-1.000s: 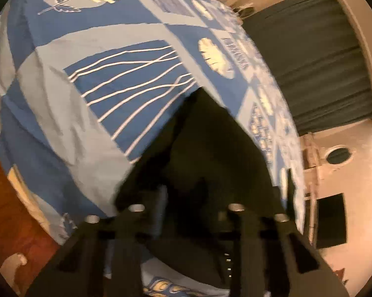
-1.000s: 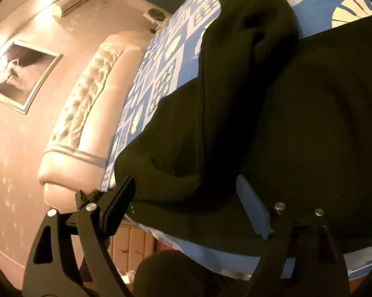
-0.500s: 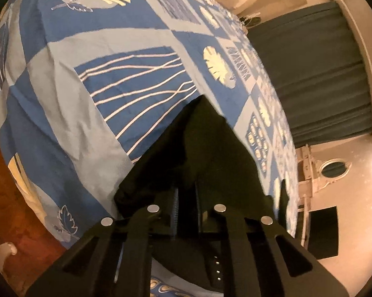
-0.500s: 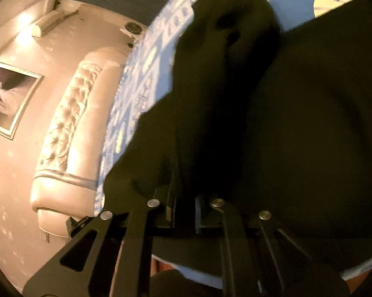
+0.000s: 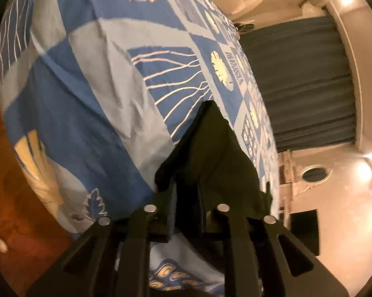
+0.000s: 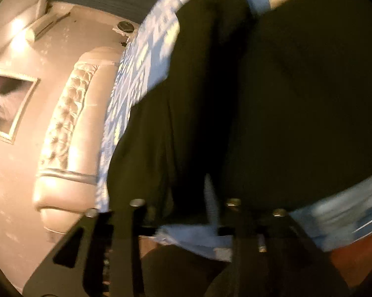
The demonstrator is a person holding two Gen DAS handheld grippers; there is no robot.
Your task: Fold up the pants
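The black pants (image 5: 210, 158) lie on a bed with a blue patterned cover (image 5: 87, 86). In the left wrist view my left gripper (image 5: 186, 203) is shut on an edge of the pants near the bed's side, and the cloth rises in a ridge away from the jaws. In the right wrist view the pants (image 6: 272, 99) fill most of the frame, bunched in a long fold. My right gripper (image 6: 188, 208) is shut on their near edge at the bed's edge. The view is blurred.
A padded cream headboard (image 6: 62, 128) and a framed picture (image 6: 5, 104) are on the left in the right wrist view. Dark curtains (image 5: 304, 81) hang beyond the bed. Red-brown floor (image 5: 10, 198) lies beside the bed.
Both grippers closed on the pants' edge; the right one was wide open a second ago. Both have since pulled back, and the left one has lifted the cloth into a ridge.
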